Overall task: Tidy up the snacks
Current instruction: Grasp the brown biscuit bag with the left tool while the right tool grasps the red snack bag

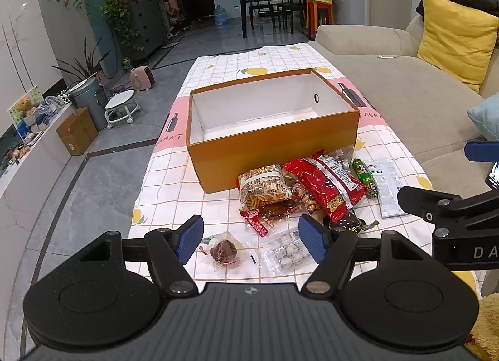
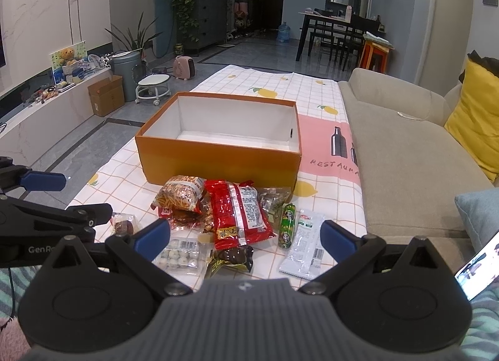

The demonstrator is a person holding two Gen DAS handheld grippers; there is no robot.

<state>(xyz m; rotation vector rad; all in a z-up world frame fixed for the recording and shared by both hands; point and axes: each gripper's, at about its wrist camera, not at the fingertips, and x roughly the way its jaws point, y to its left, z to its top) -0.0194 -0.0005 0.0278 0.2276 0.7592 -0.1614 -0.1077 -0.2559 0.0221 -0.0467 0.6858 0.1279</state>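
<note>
Left gripper (image 1: 251, 241): jaws spread wide, nothing between the pads, poised above the near edge of the table.
Right gripper (image 2: 244, 236): also spread and empty, held beside the left one (both look set to begin, neither touching anything).
Nearest snacks: a clear pouch with a dark round sweet (image 1: 223, 252) and a tray of pale balls (image 1: 285, 253) lie just below the left jaws, the easiest first picks, I'd say.
Snack heap: a red bag (image 2: 240, 214) overlaps the bag of fried sticks (image 2: 181, 194); a green sausage (image 2: 287, 225) and a white sachet (image 2: 304, 244) lie to its right, in front of the right gripper.
Orange box (image 1: 274, 149): open, white inside, empty; it stands just behind the heap, probably so each packet travels a short way.
Tablecloth (image 1: 162, 180): checked, with lemons, under it all.
</note>
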